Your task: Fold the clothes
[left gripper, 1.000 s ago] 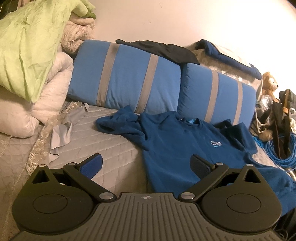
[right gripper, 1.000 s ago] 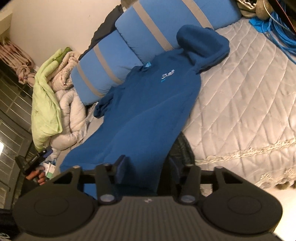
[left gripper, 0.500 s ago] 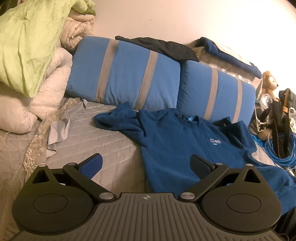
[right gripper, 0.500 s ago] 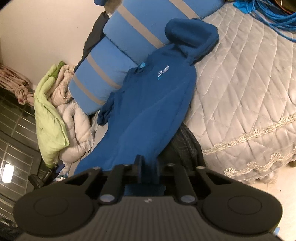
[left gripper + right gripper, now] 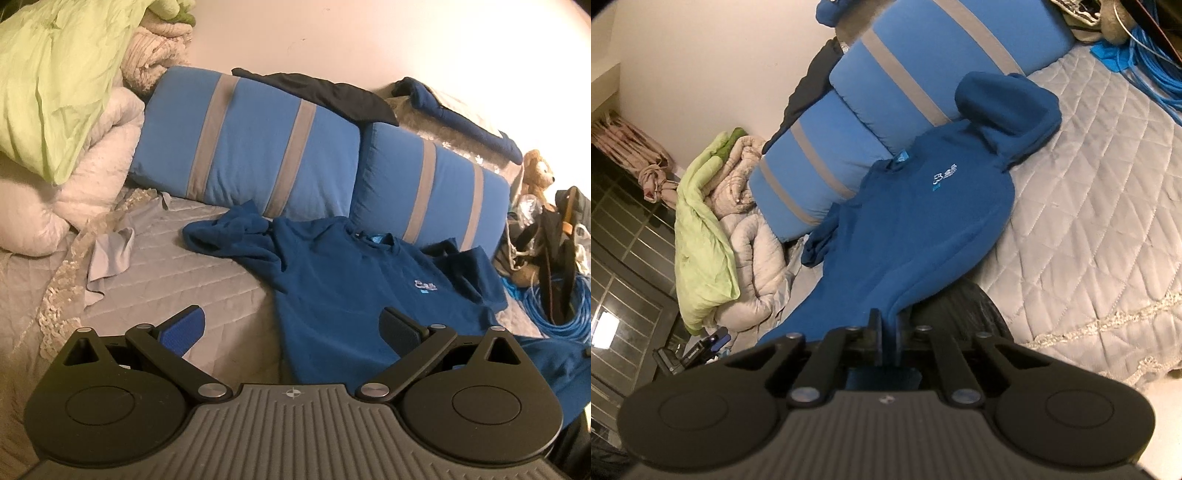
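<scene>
A dark blue sweatshirt [image 5: 343,295] lies face up on the grey quilted bed [image 5: 166,266], its collar against the blue pillows and both sleeves bunched by the shoulders. My left gripper [image 5: 291,328] is open and empty, just above the sweatshirt's lower left edge. In the right wrist view the sweatshirt [image 5: 916,229] runs from the pillows toward me. My right gripper [image 5: 888,332] is shut on its bottom hem, which is pulled into a narrow lifted ridge.
Two blue pillows with grey stripes [image 5: 255,140] lean along the wall. Piled green and white bedding [image 5: 55,110] fills the left. A small grey cloth [image 5: 110,251] lies on the quilt. Blue cable [image 5: 554,306], bags and a teddy bear [image 5: 535,173] sit at the right. A dark round object [image 5: 960,310] lies under the hem.
My right gripper has closed from open onto the sweatshirt's hem and drawn it up. My left gripper stayed open and shifted slightly.
</scene>
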`<state>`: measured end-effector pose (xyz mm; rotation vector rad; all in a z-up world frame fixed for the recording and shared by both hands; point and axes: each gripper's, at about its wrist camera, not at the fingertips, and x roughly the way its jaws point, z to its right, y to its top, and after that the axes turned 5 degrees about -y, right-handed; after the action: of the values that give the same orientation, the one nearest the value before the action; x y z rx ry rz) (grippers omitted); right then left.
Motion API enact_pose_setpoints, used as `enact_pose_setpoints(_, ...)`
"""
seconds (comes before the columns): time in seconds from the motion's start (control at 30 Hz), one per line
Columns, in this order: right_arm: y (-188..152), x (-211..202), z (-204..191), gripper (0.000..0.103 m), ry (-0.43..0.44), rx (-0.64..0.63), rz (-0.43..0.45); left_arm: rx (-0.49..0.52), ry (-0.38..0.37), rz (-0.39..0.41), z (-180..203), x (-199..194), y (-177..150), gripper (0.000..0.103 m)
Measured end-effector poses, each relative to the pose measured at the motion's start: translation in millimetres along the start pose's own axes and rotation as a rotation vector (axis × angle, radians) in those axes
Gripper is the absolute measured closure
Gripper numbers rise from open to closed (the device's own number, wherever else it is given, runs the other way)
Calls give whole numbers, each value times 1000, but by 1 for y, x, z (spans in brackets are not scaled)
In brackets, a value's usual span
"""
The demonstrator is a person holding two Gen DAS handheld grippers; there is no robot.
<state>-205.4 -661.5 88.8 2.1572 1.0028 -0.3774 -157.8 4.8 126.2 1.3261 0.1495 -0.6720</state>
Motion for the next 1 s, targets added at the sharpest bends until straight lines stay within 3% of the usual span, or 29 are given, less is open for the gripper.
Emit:
enact_pose_setpoints(0.27, 9, 4, 0, 97, -17, -13, -14, -80, -21, -15, -12, -3, -8, 0)
enact_pose_setpoints(0.57, 8, -17, -2, 99, -94, 24, 101, -186, -72, -69, -31, 2, -16, 0)
enact_pose_setpoints(0.8, 1, -31, 6, 99, -133, 99, 149, -278, -153, -123, -40, 8, -25, 0)
enact_pose_setpoints(1.0, -6, -30, 21, 99, -147, 140, 130, -368, -245, -184, -45, 15, -32, 4)
